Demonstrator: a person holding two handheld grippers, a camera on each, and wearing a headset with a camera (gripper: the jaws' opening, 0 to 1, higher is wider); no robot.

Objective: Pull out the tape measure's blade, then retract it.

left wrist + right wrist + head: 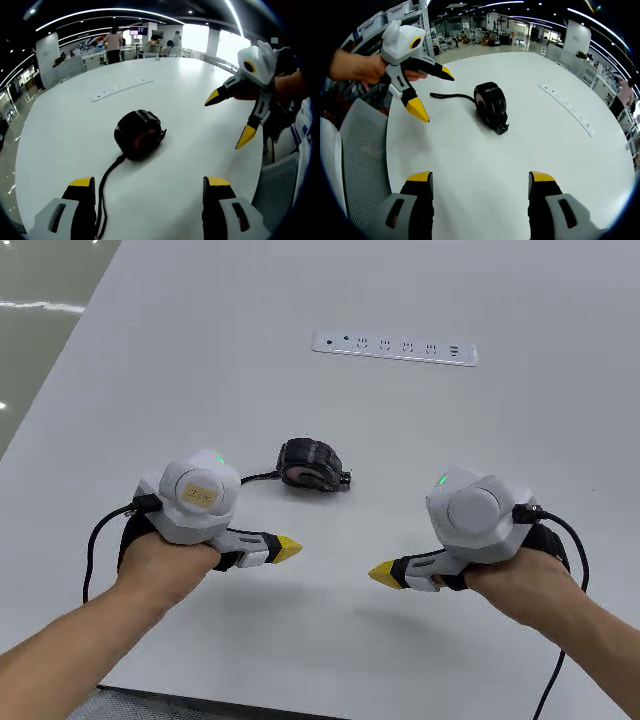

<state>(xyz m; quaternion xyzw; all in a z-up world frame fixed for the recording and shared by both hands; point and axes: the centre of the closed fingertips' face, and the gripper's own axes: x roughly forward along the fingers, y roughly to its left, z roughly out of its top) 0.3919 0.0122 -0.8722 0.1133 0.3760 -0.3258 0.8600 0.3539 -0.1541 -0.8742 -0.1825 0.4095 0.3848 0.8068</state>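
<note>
A black tape measure [312, 465] lies on the white table [330, 660], its blade fully inside the case and a black strap [450, 96] trailing from it. My left gripper [285, 548] hovers near the table's front, left of and nearer than the tape, open with nothing between its yellow-tipped fingers. My right gripper [383, 574] is on the other side, also open and holding nothing. The two point toward each other. In the left gripper view the tape measure [139, 134] sits ahead of my left gripper [149, 182]. In the right gripper view the tape measure [491, 106] is further ahead of my right gripper [480, 177].
A white power strip [394, 347] lies flat at the far side of the table. The table's front edge runs just below my hands. A grey mesh chair [360, 150] stands beside the table. People and desks are far off in the room.
</note>
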